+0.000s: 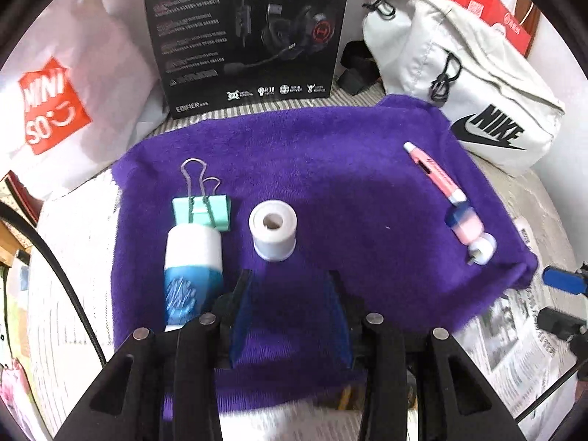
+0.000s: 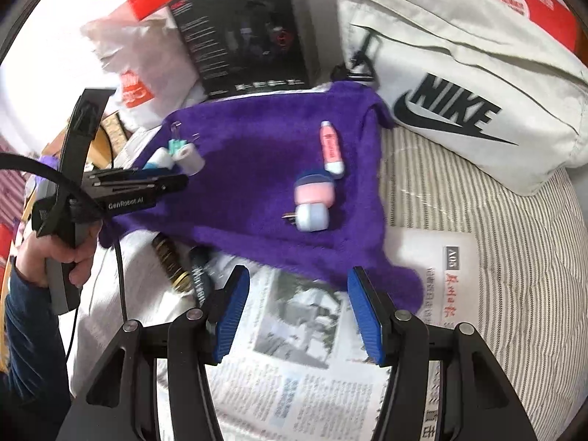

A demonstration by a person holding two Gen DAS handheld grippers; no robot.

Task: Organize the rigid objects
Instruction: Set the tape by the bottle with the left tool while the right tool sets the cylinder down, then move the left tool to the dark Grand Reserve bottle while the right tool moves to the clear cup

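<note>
A purple towel [image 1: 312, 169] holds a white tape roll [image 1: 272, 229], a mint binder clip [image 1: 202, 211], a white and blue bottle [image 1: 193, 272], a pink marker [image 1: 435, 172] and a pink and blue plug-like toy [image 1: 468, 231]. My left gripper [image 1: 292, 286] is open and empty just in front of the tape roll. My right gripper [image 2: 299, 294] is open and empty over newspaper, in front of the towel [image 2: 257, 154]. The toy [image 2: 312, 198], marker [image 2: 332, 147], tape roll [image 2: 189, 158] and left gripper [image 2: 176, 183] show in the right wrist view.
A black headset box [image 1: 246, 33] stands behind the towel. A white Nike bag [image 1: 466, 73] lies at the back right and a white Miniso bag [image 1: 58, 103] at the left. Newspaper [image 2: 294, 349] covers the striped bedding. A dark cylinder [image 2: 198, 275] lies beside the towel's front edge.
</note>
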